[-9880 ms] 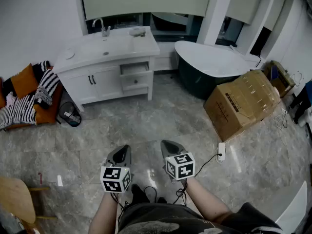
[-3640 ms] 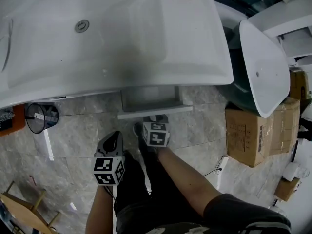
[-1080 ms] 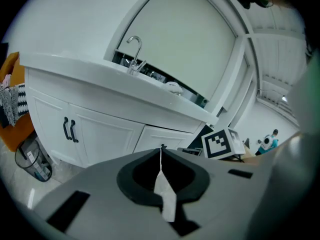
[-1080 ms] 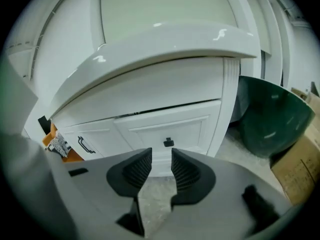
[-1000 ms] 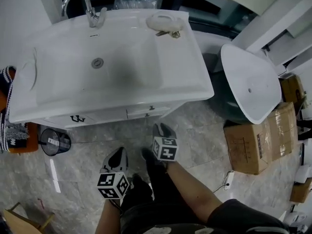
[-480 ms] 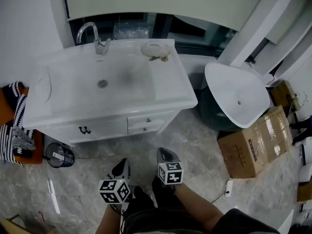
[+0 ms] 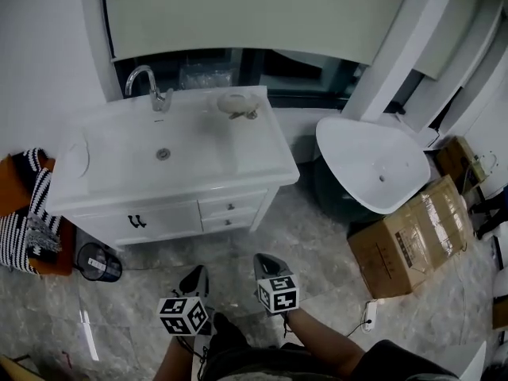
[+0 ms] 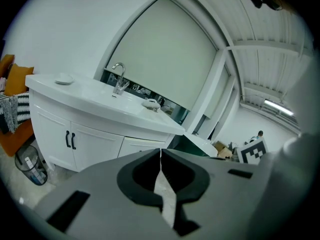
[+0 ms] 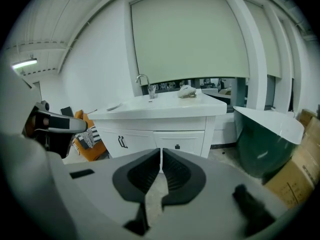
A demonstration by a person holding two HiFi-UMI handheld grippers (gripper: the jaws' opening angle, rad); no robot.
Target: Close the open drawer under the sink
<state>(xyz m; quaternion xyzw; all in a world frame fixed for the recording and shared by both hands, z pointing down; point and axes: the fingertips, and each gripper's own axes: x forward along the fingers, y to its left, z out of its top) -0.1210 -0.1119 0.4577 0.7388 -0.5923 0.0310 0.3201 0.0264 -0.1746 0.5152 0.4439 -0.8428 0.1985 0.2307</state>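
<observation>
The white sink cabinet [image 7: 182,187] stands ahead of me with a chrome tap [image 7: 151,86] at the back. Its small drawers [image 7: 232,206] under the right side of the basin sit flush with the cabinet front; the right gripper view shows the drawer front [image 9: 180,143] with its dark knob. Both grippers hang over the marble floor, well back from the cabinet. On my left gripper [image 7: 196,280] the tips meet with nothing held [image 8: 160,151]. My right gripper [image 7: 266,264] is closing, its tips together on nothing [image 9: 161,151].
A white bathtub [image 7: 373,165] stands right of the cabinet, with a cardboard box [image 7: 413,232] in front of it. A small waste bin [image 7: 99,262] and an orange seat with striped cloth [image 7: 24,221] are at the left. A power strip [image 7: 367,314] lies on the floor.
The drawer that stood open earlier, with the right gripper at its front, now sits flush. Over the last second both grippers and my view have drawn back from the cabinet.
</observation>
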